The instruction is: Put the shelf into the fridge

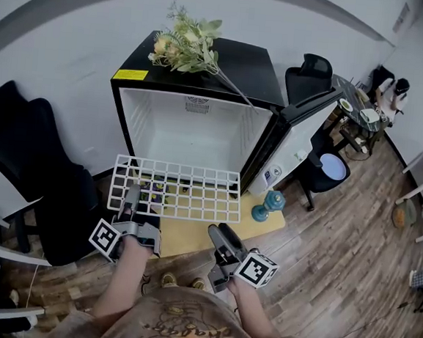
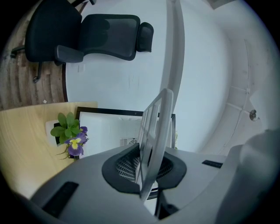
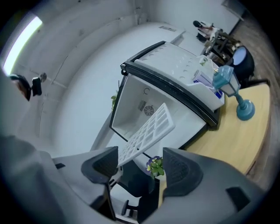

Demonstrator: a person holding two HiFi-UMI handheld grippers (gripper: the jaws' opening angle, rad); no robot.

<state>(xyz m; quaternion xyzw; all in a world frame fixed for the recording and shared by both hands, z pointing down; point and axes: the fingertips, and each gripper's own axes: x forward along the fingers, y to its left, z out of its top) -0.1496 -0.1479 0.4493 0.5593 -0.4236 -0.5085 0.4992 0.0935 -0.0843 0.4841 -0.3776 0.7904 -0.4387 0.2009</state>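
- Two grippers, one per hand. Left gripper is clamped on the shelf, at the near long edge towards its left end. Right gripper has its jaws wide apart, gripping nothing, close by the same edge.
- One shelf: white wire grid, held roughly flat, outside the fridge, just before its mouth.
- Long axis runs left-right across the opening; far long edge faces in.
- One fridge, door open; one bouquet on top.

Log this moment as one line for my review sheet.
shelf: in front of open fridge, not inserted | left gripper: shut on shelf | right gripper: open, empty
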